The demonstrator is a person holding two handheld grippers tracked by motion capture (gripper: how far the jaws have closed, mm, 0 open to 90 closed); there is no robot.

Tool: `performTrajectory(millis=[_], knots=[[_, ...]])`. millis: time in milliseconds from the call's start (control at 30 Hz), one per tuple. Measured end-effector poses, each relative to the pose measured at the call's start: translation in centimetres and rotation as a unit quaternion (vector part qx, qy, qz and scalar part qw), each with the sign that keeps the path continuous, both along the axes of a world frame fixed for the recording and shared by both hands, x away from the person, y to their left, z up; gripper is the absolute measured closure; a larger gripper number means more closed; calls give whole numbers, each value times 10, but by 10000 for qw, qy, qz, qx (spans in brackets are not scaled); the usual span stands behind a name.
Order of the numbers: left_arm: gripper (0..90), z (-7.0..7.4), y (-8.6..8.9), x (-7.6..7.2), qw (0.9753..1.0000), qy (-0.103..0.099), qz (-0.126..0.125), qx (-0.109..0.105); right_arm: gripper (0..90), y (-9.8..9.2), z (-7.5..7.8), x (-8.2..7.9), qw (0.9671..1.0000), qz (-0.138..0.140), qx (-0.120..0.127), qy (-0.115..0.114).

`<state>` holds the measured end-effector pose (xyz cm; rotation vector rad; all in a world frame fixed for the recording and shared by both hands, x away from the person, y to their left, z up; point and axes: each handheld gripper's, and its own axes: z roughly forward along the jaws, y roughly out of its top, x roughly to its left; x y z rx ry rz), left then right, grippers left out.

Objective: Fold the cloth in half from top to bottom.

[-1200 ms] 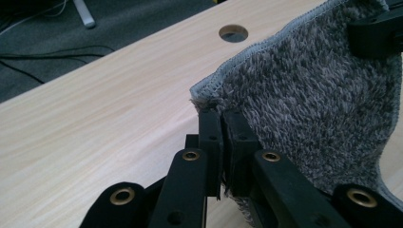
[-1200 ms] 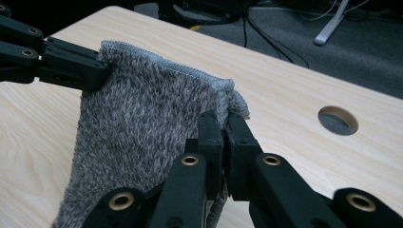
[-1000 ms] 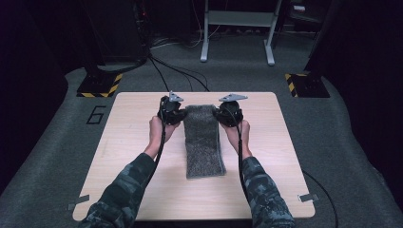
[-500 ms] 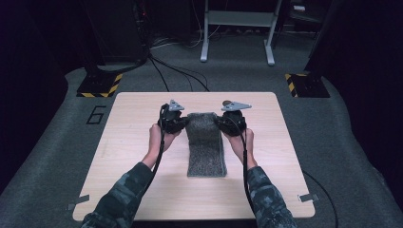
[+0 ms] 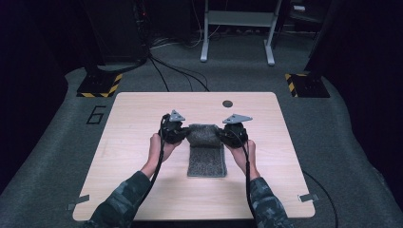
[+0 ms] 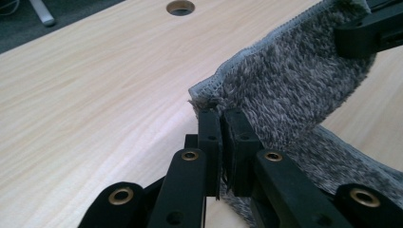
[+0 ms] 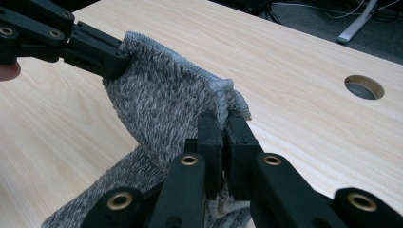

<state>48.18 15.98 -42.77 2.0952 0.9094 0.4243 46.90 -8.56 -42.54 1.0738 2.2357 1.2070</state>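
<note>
A grey fuzzy towel [image 5: 206,153] lies lengthwise on the middle of the wooden table [image 5: 133,118]. Its far end is lifted and folding back toward me. My left gripper [image 5: 183,133] is shut on the towel's far left corner [image 6: 214,95]. My right gripper [image 5: 222,134] is shut on the far right corner [image 7: 227,95]. In the left gripper view the right gripper's jaws pinch the towel [image 6: 304,90] at the top right. In the right gripper view the left gripper's jaws hold the towel [image 7: 161,104] at the top left.
A round cable hole [image 5: 227,103] sits in the table near its far edge. Beyond the table, on the carpet, are cables, a metal stand [image 5: 237,28] and yellow-black striped blocks [image 5: 100,85].
Both grippers have pulled the towel's far end up and toward me, from near the far part of the table to its middle. The towel now lies shorter, its far end raised.
</note>
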Motion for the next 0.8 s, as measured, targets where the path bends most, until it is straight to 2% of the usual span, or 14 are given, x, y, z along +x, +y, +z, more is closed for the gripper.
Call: performTrajectory(millis=[333, 567, 733, 800], knots=[[845, -16, -6, -17, 9996, 182, -208, -38, 858, -11, -8, -18, 9998, 166, -78, 7], [838, -30, -8, -31, 9988, 299, -381, 65, 855, -15, -23, -37, 9996, 256, -77, 128], [811, -40, -7, -39, 9976, 498, -474, -2, 844, -15, -36, -51, 9992, 314, -94, 214], [785, -44, -5, -41, 9967, 572, -568, 37, 838, -16, -41, -56, 9991, 308, -85, 279]])
